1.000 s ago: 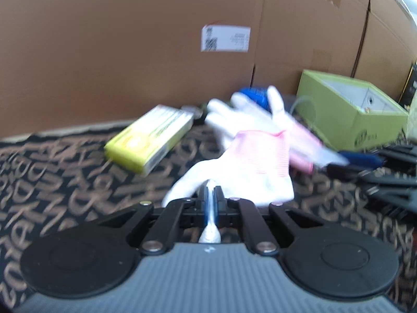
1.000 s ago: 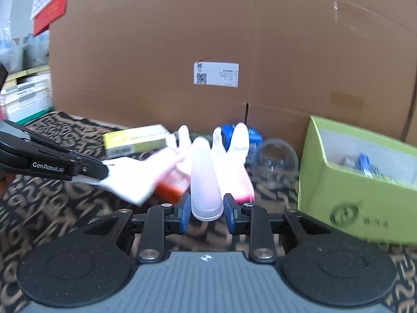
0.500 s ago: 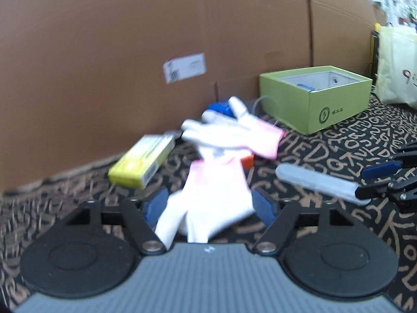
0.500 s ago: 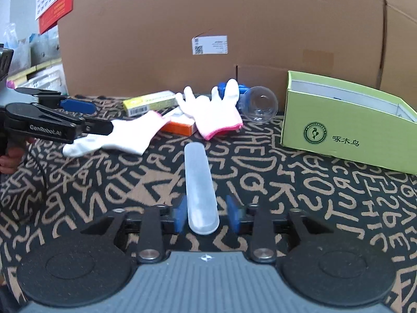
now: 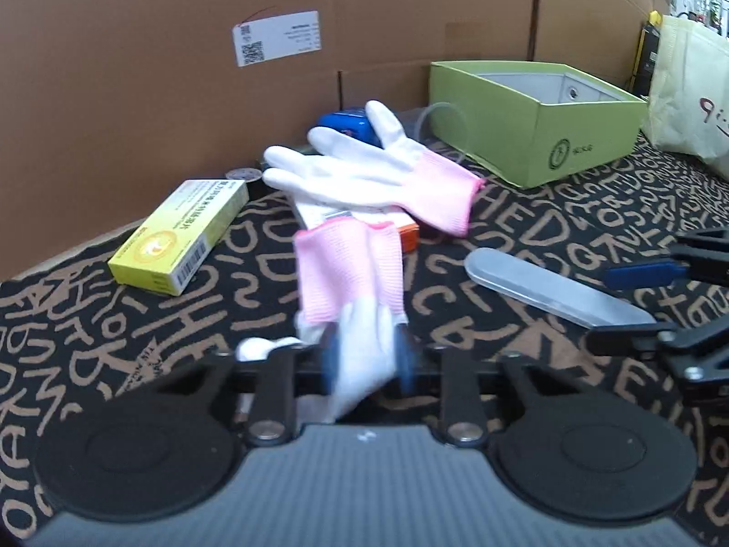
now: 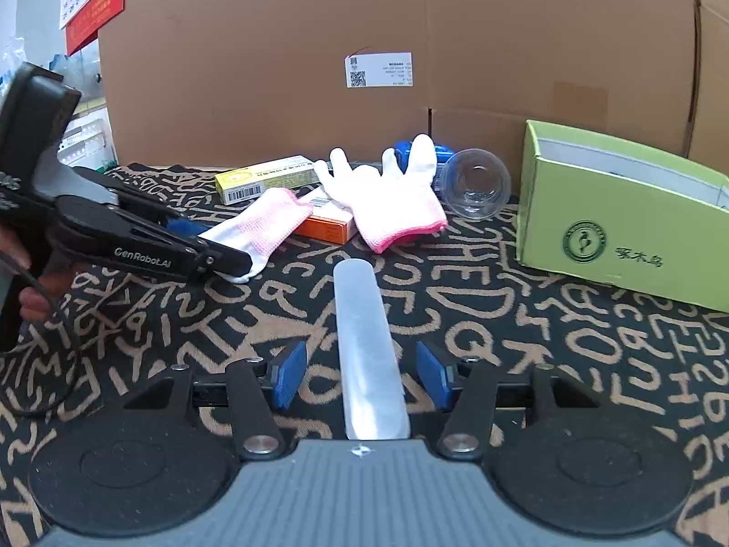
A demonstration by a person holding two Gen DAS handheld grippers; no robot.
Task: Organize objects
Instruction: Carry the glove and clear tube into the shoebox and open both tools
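Note:
A white glove with a pink cuff (image 5: 348, 273) lies on the patterned cloth, and its white end sits between my left gripper's (image 5: 367, 355) closing jaws, which pinch it. The right wrist view shows that gripper (image 6: 228, 260) clamped on the same glove (image 6: 269, 223). A second matching glove (image 5: 378, 173) rests over an orange box (image 5: 408, 232). A translucent long case (image 6: 364, 319) lies flat on the cloth between my right gripper's (image 6: 360, 374) opening jaws, and neither blue pad touches it.
A green open box (image 6: 615, 237) stands at the right. A yellow carton (image 6: 269, 178), a clear cup (image 6: 476, 187) and a blue object (image 5: 346, 125) lie along the cardboard wall (image 6: 410, 23). A cream bag (image 5: 688, 91) is far right. A person's hand (image 6: 27, 296) holds the left gripper.
My left gripper opened over the glove and then closed on it again. My right gripper set the translucent case down on the cloth and spread its jaws away from it.

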